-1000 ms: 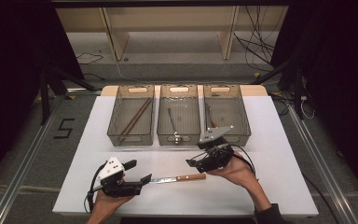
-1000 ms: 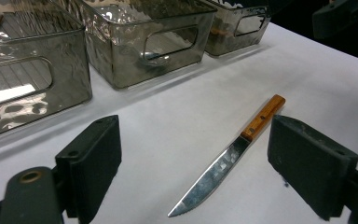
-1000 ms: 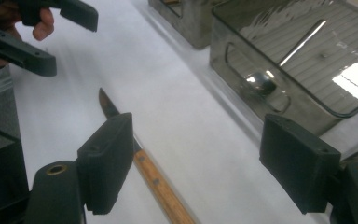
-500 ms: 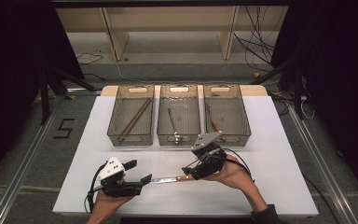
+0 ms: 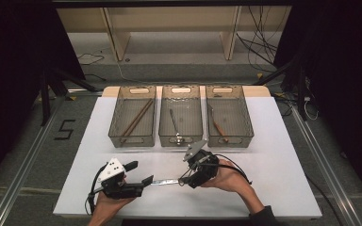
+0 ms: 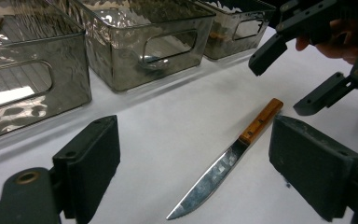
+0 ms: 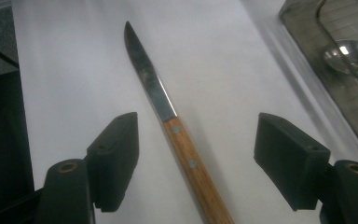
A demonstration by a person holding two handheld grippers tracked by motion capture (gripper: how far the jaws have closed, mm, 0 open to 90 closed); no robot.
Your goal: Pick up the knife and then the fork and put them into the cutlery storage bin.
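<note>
Item: knife, wooden handle with two rivets, steel blade; lay flat on the white worktop, on the near side of the three bins, roughly in front of the middle bin; blade end pointed toward the left gripper, handle end toward the right gripper.

Left gripper: held low just beside the knife's tip; fingers spread wide and released, nothing between them; in the left gripper view the knife lay between the two fingers, not touched by either.

Right gripper: lowered over the knife's handle; fingers released and wide apart, one standing to each side of the handle, clear of the wood; no contact visible.

Step in hand, as judged: approach to a pick of the knife by its handle with the right gripper; grasp not yet made.

Next move, as judged: called for bringing the right fingers down to the worktop level and clenching them squarely across the handle, behind the rivets and away from the blade; a thin, flat handle would want a low, level pinch.

Beyond the knife: left bin held chopsticks; middle bin held a spoon; right bin held a wooden-handled utensil, likely the knife's destination; kind not plain.
</note>
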